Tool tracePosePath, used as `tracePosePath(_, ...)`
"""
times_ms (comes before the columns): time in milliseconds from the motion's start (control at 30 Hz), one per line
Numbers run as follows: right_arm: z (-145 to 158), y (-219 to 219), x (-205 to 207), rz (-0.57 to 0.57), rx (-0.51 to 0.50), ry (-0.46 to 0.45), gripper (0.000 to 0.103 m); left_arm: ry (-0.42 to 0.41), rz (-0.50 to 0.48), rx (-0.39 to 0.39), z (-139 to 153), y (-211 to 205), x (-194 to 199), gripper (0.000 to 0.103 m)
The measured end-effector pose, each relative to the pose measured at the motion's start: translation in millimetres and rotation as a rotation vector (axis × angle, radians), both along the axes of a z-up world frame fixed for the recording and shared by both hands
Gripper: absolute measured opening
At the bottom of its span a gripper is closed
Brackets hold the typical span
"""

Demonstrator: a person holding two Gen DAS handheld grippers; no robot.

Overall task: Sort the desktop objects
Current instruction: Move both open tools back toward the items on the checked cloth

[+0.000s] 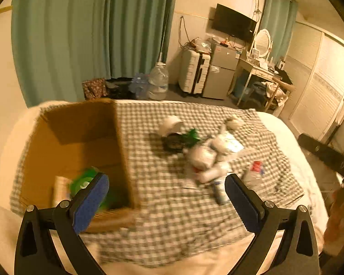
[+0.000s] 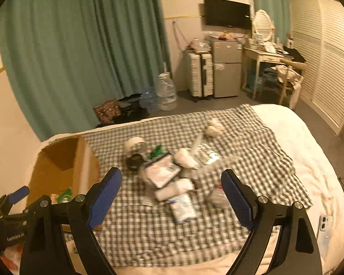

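A pile of small objects (image 1: 208, 153) lies on a checked cloth (image 1: 167, 215) on the bed: white packets, a tape roll (image 1: 170, 125), a green wrapper (image 1: 191, 135), a clear bottle (image 1: 254, 171). The pile also shows in the right wrist view (image 2: 172, 174). An open cardboard box (image 1: 80, 146) stands at the left and holds a green item (image 1: 83, 181). My left gripper (image 1: 166, 183) is open and empty above the cloth beside the box. My right gripper (image 2: 172, 183) is open and empty above the pile. The left gripper's fingers (image 2: 18, 193) show at the right view's left edge.
The bed's white cover (image 2: 309, 151) extends to the right, with a phone (image 2: 324, 224) lying on it. Beyond the bed are green curtains (image 2: 80, 45), a water jug (image 2: 166, 91), a suitcase (image 2: 200, 76), a small fridge (image 2: 227, 68) and a desk (image 2: 268, 57).
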State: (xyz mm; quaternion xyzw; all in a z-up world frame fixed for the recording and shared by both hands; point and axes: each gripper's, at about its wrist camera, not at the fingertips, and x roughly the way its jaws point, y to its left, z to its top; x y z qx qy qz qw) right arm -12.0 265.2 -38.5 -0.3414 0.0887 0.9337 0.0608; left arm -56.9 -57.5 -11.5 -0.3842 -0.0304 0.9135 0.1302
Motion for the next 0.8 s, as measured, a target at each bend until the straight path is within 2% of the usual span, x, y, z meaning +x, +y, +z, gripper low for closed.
tracePosePath(100, -14.5, 26.9, 6.3, -0.016, -0.008, -0.015, 0.089, -0.046, -0.007, 0.035, -18.9, 33.3, 2.9, 0.103)
tracePosePath(233, -42.7, 59.8, 11.0, -0.048, -0.017, -0.040, 0.089, -0.083, 0.002, 0.039, -53.0, 76.2, 2.4, 0.103)
tracePosePath(400, -93.3, 101.0, 10.0, -0.098, -0.016, -0.052, 0.089, -0.116, 0.000, 0.005, -98.6, 124.7, -7.9, 0.103)
tracePosePath(500, -135.5, 119.5, 1.2, -0.136, 0.002, -0.107, 0.089, -0.119, 0.021, -0.047, -125.1, 144.4, -15.5, 0.103)
tracePosePath(600, -164.4, 133.7, -10.3, -0.138, -0.043, -0.151, 0.089, -0.130, 0.024, -0.052, -145.8, 157.1, -19.4, 0.103)
tracePosePath(800, -188.1, 145.7, -38.3, -0.117, -0.172, -0.152, 0.089, -0.185, 0.023, -0.096, -185.4, 176.4, -37.7, 0.103)
